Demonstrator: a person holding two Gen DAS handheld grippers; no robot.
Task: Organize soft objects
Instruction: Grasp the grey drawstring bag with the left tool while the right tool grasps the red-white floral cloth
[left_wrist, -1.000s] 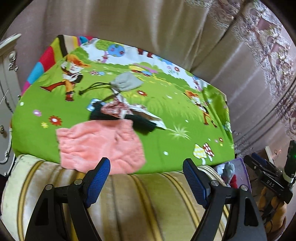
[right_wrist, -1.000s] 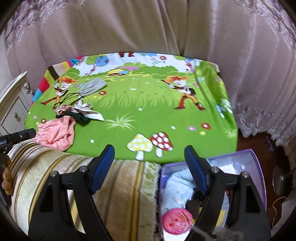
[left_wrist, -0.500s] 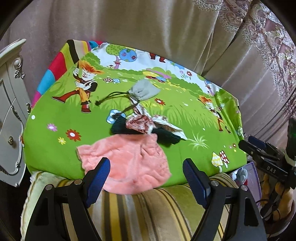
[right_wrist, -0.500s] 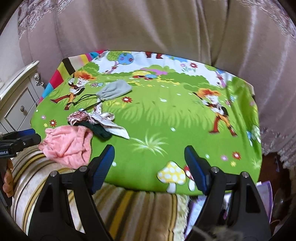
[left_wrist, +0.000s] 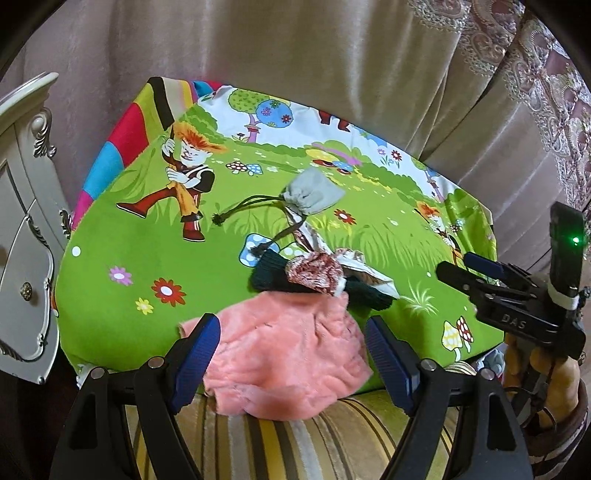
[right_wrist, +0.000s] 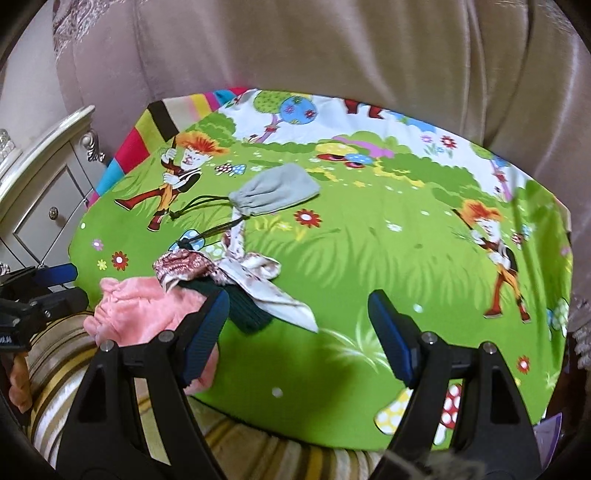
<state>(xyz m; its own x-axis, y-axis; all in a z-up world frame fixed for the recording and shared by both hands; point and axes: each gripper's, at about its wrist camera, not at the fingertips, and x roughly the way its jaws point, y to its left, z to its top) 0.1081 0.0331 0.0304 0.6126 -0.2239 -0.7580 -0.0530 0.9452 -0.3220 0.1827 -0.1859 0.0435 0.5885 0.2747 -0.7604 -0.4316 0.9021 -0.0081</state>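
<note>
We see both tools, left (left_wrist: 291, 354) and right (right_wrist: 297, 332), open and empty above the pink cloth (left_wrist: 284, 354) at the near edge of the green sheet (left_wrist: 129, 236).

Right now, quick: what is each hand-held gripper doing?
Left hand-held gripper: open, holding nothing, above the pink cloth.
Right hand-held gripper: open, empty.

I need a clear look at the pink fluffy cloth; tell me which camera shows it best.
Left wrist view: the pink fluffy cloth lies almost whole, centred. In the right wrist view it sits at the left, partly behind a gripper finger.
</note>
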